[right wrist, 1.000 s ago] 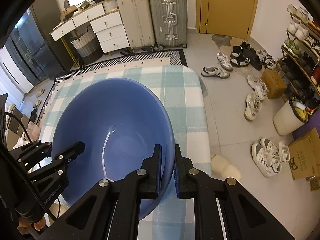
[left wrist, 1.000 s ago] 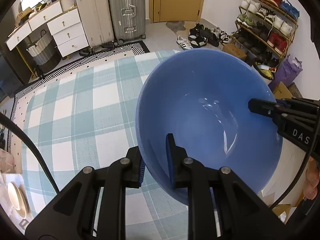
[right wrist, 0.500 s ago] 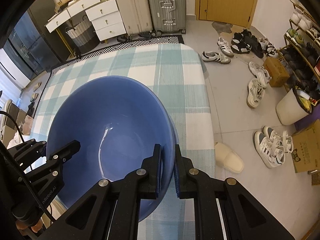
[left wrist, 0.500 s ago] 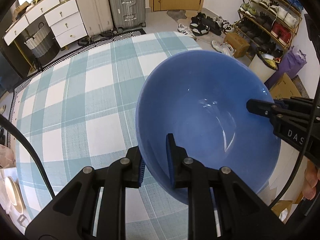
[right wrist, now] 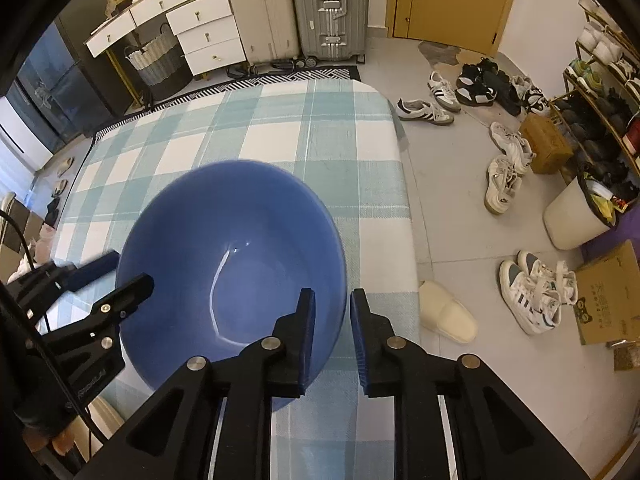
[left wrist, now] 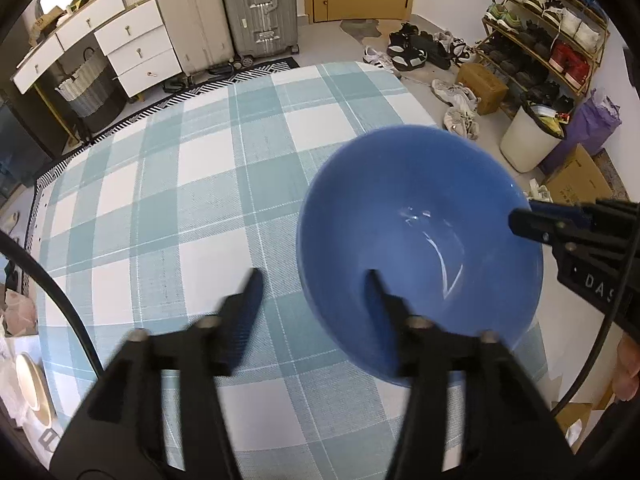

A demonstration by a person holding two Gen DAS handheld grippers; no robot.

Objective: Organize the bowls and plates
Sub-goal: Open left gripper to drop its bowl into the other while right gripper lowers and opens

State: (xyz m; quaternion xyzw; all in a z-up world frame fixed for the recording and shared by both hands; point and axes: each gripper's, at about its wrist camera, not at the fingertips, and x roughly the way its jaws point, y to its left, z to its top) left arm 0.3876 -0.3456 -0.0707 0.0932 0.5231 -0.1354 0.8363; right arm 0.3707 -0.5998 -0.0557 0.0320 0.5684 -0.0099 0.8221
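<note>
A large blue bowl (left wrist: 420, 240) rests on the checked teal-and-white tablecloth (left wrist: 180, 200); it also shows in the right wrist view (right wrist: 232, 256). My left gripper (left wrist: 312, 284) is open, its jaws wide apart astride the bowl's near-left rim, motion-blurred. My right gripper (right wrist: 331, 300) has its jaws slightly parted around the bowl's right rim, with a small gap showing on the outer side. The right gripper shows at the bowl's far side in the left wrist view (left wrist: 560, 228).
The table's right edge (right wrist: 404, 208) drops to a floor with shoes and a slipper (right wrist: 448, 316). A stack of pale plates (left wrist: 32, 388) sits at the table's left. Suitcases (left wrist: 256, 8) and drawers stand beyond the far edge.
My left gripper has opened wide and let go of the bowl's rim. The bowl has come down onto the tablecloth. My right gripper's jaws have parted a little.
</note>
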